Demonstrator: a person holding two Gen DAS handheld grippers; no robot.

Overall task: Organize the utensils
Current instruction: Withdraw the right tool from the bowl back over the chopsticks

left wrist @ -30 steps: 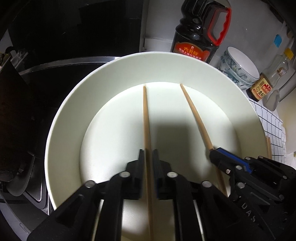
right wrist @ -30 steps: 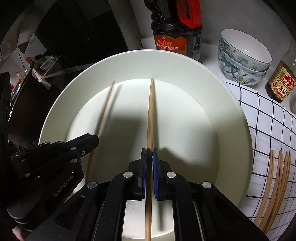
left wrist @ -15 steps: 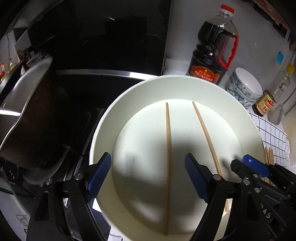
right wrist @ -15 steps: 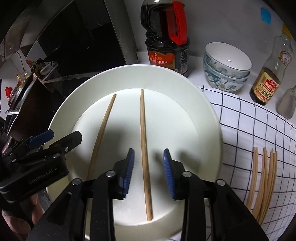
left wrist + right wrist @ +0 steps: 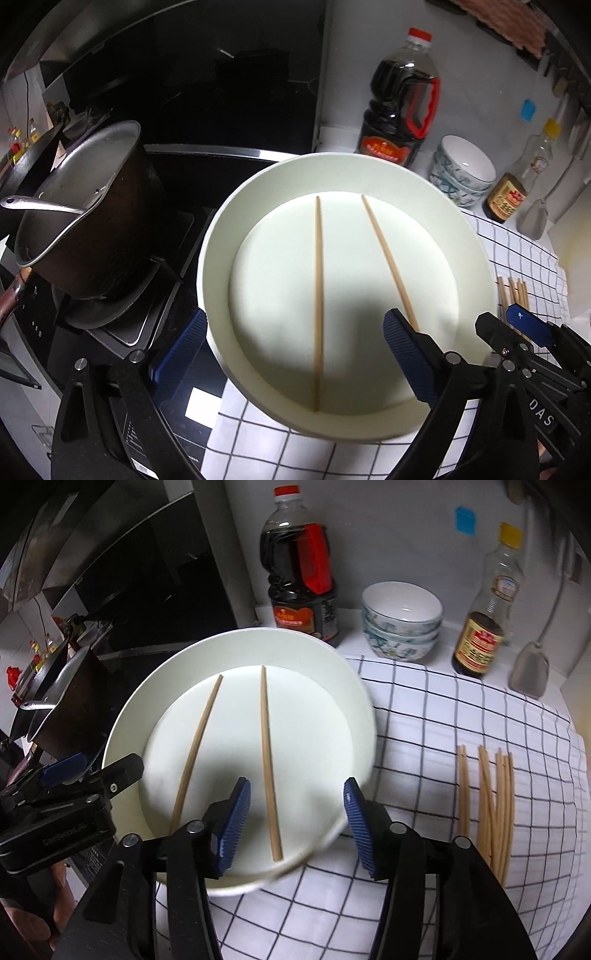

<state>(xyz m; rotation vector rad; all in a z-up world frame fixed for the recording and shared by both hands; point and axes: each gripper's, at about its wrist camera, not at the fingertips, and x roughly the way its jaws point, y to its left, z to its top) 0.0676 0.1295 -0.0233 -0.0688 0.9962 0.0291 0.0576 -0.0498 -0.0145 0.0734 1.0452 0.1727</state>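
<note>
Setting: kitchen counter under a checked cloth (image 5: 443, 738), with a dark hob on the left. A soy bottle (image 5: 301, 572), stacked bowls (image 5: 400, 624) and a small sauce bottle (image 5: 484, 627) stand along the far wall; a pot (image 5: 85, 221) sits on the burner to the left.

Plate: a white plate (image 5: 221, 258) sits at the near left edge of the cloth, partly over the hob.

Change: a second ago we had each gripper clamped on one chopstick over the plate. Both jaws have just been opening, and both grippers have pulled back and up. The left chopstick (image 5: 317, 280) and right chopstick (image 5: 269, 760) now lie loose on the plate, near parallel and apart, tips toward the far rim.

Meaning: we judge this pair as delivered; the release step looks finished.

Remaining: a bundle of chopsticks (image 5: 491, 801) lies on the cloth, right of the plate and well apart from it. These likely come next.

Left gripper (image 5: 291, 350): spread very wide, holding nothing; its chopstick lies between the jaws but below them, untouched.

Right gripper (image 5: 295, 819): about half spread, empty; its chopstick lies between the pads, clear of both.
</note>
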